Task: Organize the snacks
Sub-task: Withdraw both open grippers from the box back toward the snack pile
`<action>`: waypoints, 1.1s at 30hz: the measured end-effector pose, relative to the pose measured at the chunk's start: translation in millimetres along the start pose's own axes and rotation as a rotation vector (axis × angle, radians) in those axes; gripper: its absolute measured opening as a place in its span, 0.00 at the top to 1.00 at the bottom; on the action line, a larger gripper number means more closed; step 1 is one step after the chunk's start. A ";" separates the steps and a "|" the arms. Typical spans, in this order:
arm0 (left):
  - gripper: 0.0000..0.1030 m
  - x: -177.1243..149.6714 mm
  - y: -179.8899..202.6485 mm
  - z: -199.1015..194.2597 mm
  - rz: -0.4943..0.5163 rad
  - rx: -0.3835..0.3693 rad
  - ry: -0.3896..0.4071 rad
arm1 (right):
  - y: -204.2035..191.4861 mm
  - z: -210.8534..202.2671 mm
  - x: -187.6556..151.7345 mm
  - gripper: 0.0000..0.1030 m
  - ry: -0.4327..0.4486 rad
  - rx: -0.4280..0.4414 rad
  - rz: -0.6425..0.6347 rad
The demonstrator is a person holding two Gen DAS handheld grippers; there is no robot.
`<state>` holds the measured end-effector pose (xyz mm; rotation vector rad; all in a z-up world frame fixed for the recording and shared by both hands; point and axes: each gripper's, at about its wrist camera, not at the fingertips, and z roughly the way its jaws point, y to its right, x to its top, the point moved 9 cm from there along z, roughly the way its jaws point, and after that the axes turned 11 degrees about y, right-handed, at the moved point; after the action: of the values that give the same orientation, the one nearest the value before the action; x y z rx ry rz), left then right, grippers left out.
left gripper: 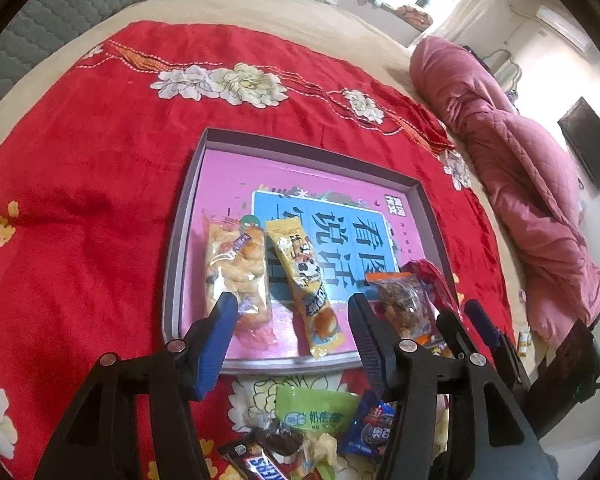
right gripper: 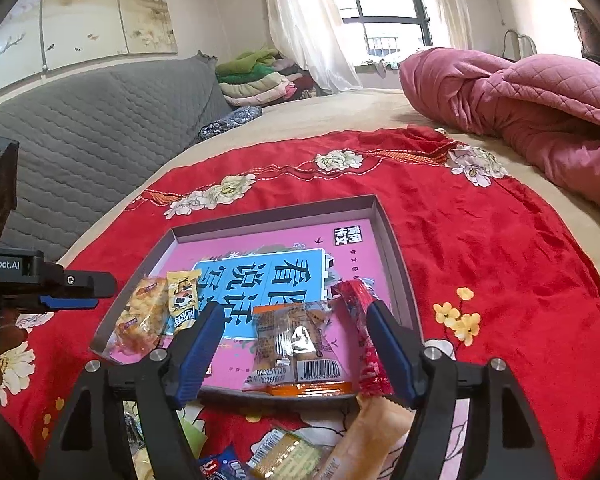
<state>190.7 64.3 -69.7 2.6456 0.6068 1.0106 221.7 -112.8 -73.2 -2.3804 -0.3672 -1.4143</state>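
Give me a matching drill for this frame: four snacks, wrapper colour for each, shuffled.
Things:
1. twisted pastry pack
2. cartoon-dog bar
3. barcode pack between the right fingers
4. long stick pack by the tray's right wall

Colours:
A. red
B. clear
C. yellow
D. orange-trimmed

Pairs: 1-B, 2-C, 3-D, 4-A

Red floral blanket (left gripper: 100, 184) spread over beige bed sheet (right gripper: 340, 116). Pink quilted duvet (right gripper: 520, 108) bunched at far right. Grey quilted headboard cover (right gripper: 100, 128) at left. Folded bedding stack (right gripper: 260, 80) in far corner beside white curtain (right gripper: 300, 20). Window (right gripper: 380, 0) behind. Dark TV (left gripper: 588, 144) on right wall.
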 end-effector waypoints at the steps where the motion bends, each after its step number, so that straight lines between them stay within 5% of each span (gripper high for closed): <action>1: 0.43 -0.3 0.7 -2.2 0.005 0.002 0.003 | 0.7 -1.3 0.9 0.29 0.004 -0.001 0.000; 33: 0.43 -16.9 17.6 -49.1 0.084 -0.011 0.014 | 33.8 -62.5 19.0 0.21 0.061 -0.138 0.069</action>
<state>151.1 44.7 -37.2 2.6766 0.4953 1.0533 194.3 -168.8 -34.3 -2.4254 -0.1755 -1.5211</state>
